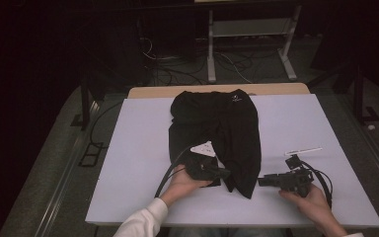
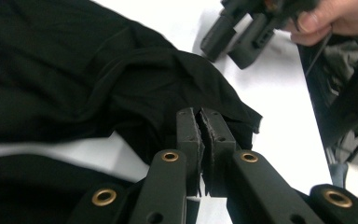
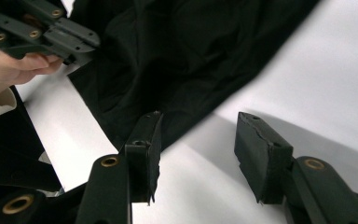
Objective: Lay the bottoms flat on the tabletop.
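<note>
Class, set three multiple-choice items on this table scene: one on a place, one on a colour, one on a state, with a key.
1. Where does the garment lie?
A. middle of the white table
B. on the floor
C. on a shelf

2. What colour is the garment?
A. red
B. black
C. yellow

3. How do the jaws of the left gripper stand?
A. wide apart over bare table
B. shut on the garment's edge
C. shut on a pen

Key: 1 A, it sprawls mid-table; 2 B, the cloth is black; 3 B, the jaws pinch the fabric, while the right gripper gapes open.
</note>
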The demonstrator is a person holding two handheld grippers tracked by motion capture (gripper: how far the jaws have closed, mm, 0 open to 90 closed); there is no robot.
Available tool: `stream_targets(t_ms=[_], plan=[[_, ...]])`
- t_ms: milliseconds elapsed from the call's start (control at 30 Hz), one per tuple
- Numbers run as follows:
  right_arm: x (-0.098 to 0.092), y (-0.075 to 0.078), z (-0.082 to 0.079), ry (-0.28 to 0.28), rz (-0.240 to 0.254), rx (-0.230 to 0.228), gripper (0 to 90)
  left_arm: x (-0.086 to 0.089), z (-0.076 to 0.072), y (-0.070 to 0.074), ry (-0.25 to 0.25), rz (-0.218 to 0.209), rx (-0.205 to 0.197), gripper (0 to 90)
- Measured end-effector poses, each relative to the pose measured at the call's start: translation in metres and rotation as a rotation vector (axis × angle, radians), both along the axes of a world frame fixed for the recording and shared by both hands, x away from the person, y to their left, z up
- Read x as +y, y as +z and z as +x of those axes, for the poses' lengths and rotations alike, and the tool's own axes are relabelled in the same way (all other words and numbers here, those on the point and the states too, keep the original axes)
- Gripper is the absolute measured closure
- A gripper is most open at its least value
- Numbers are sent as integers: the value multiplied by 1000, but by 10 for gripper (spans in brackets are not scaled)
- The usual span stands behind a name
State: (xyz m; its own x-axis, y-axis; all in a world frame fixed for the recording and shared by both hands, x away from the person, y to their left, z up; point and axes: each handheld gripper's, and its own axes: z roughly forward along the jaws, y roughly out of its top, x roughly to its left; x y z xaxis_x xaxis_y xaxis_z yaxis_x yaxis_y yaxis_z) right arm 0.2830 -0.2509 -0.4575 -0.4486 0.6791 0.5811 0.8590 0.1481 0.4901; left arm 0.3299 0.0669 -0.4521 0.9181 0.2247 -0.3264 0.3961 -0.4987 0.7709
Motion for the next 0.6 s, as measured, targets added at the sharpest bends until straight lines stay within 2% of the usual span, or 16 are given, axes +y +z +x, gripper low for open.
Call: stream_targets(t_ms=[167,233,333,500,567,600], plan=[[16,4,-1,66,21,-85,499,6,0,-3,26,0,21,858],[25,4,-2,103,36,-103,499,6,1,-4,28,1,28,858],[36,3,-4,162,33,-120,497,6,1,-5,31,6,32,858],[48,2,-11,220,-32,-168,463,7,2,-7,46,4,46,858],[54,1,-15,248,-78,-186,459,7,2,-7,48,9,46,858],[56,0,-18,252,-93,-217,460,7,2,-7,49,7,47,858]])
